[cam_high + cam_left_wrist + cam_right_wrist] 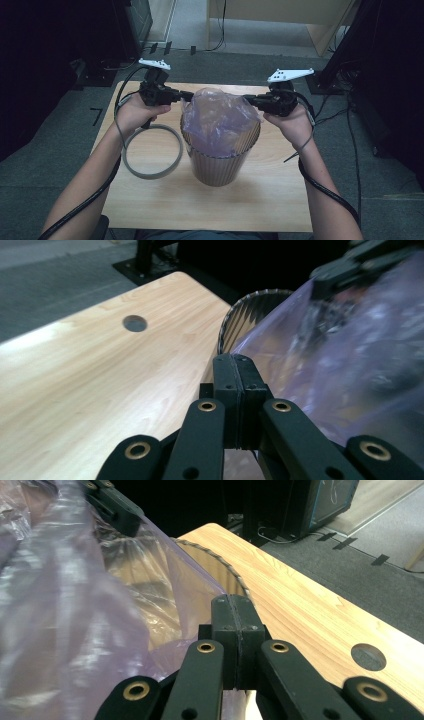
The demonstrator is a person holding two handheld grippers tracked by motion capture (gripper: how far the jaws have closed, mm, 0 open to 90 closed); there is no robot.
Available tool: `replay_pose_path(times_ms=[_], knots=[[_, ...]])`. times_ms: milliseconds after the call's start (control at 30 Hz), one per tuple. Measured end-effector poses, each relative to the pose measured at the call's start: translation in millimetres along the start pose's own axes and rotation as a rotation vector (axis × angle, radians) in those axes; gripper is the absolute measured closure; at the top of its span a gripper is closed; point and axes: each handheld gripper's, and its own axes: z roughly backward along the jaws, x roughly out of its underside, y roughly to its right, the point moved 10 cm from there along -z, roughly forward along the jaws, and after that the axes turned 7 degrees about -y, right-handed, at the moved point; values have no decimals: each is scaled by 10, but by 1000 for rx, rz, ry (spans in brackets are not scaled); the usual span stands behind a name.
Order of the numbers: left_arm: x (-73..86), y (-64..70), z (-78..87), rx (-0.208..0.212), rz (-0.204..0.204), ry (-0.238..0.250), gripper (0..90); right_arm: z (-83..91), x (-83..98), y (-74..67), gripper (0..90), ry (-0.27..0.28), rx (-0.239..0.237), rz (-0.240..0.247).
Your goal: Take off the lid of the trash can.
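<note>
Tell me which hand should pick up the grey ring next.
Left. The grey ring lies on the table beside the left hand, while the right tongs sit across the ribbed bin. Both tongs pinch the purple bag, so the left must likely release first.

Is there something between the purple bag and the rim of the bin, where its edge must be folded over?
Nothing visible does. Both grippers, left and right, pinch the purple bag above the bin; the grey ring lies aside.

High view: fixed above the near table [150, 200] edge, facing forward and down. Each gripper view sits close behind its own jaws, facing inward across the ribbed bin [220, 160]. All three share the purple bag [220, 120].
</note>
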Motion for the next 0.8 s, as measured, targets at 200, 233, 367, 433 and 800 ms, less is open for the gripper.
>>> replay_pose_path(times_ms=[200, 233, 367, 433, 800], knots=[[-24, -85, -49, -1, 22, 9, 896, -73, 2, 98, 900, 30, -10, -33], [-21, -108, -70, -12, 26, 4, 896, -79, -6, 106, 900, 37, -8, -34], [10, -140, -131, -9, 37, 8, 895, -83, -21, 136, 900, 45, 0, -32], [36, -143, -170, -8, 36, 6, 894, -78, -14, 155, 900, 49, 0, -34], [48, -180, -221, 13, 66, 27, 887, -151, 123, 256, 900, 29, -16, -78]])
